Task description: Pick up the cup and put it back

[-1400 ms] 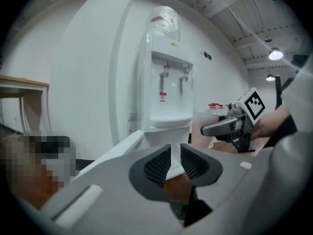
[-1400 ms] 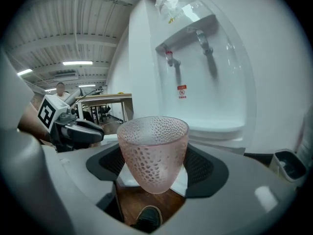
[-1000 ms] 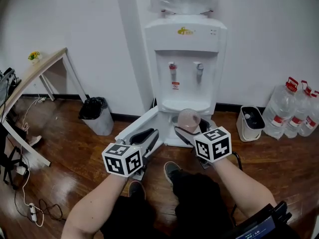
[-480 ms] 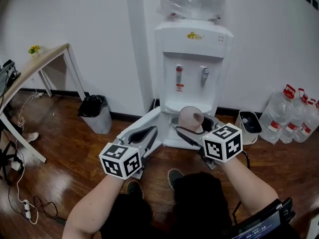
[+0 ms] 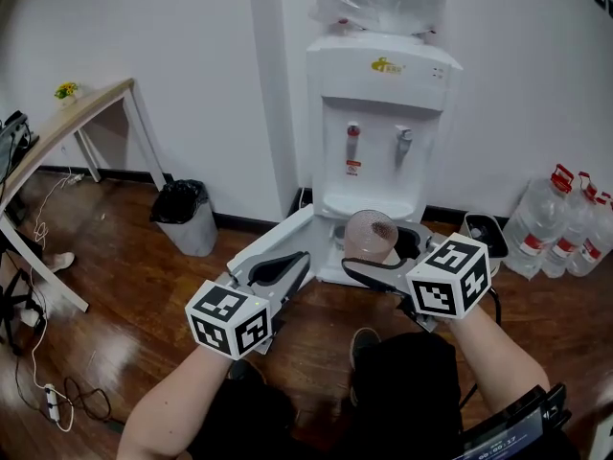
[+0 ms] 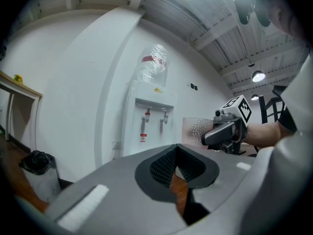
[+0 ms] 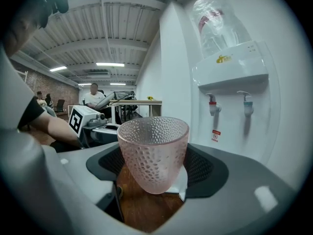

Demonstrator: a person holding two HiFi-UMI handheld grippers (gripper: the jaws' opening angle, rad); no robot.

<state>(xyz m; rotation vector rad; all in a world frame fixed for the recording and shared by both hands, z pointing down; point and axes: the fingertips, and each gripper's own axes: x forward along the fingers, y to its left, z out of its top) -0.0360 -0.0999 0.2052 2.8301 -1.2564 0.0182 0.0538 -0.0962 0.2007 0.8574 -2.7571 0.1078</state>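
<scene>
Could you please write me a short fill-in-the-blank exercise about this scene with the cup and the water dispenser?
The right gripper is shut on a pink, dimpled ____.
The water dispenser has two taps; the left one in the head view is ____.
The bin left of it is lined with a ____ bag.
Missing words: cup; red; black.

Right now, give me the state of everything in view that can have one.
cup: upright, empty, held off the floor
right gripper: shut on the cup
left gripper: jaws have just been closing, narrow gap, nothing between them
dispenser taps: not running
dispenser door: swung open
spare water bottles: upright, capped
</scene>
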